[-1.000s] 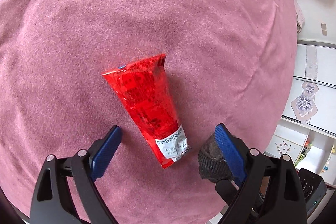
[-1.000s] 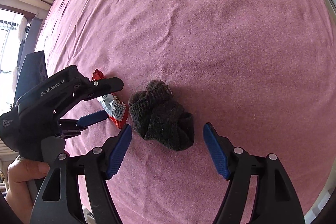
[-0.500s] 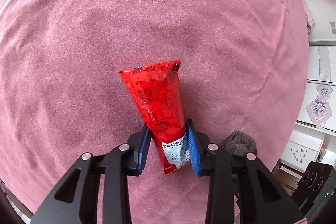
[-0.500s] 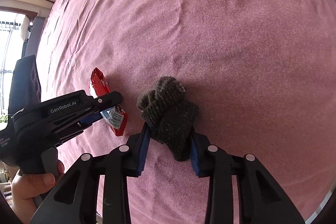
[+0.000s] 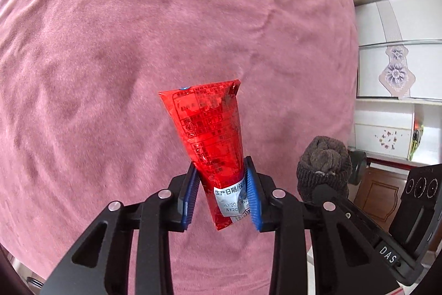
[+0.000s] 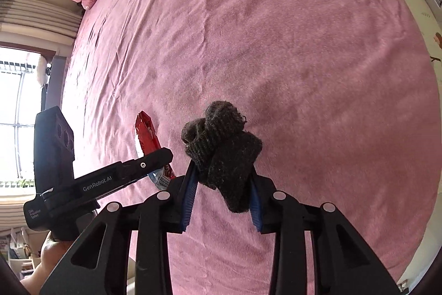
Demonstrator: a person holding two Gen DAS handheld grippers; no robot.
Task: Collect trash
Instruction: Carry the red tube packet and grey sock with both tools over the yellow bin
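Left gripper [image 5: 222,198] clamped on red wrapper [image 5: 210,134] bottom end; right gripper [image 6: 221,192] clamped on dark sock bundle [image 6: 223,148].

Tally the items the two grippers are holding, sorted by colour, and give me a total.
Red: 1, the red snack wrapper clamped in the left gripper
Dark grey: 1, the balled-up knit sock clamped in the right gripper
Total: 2
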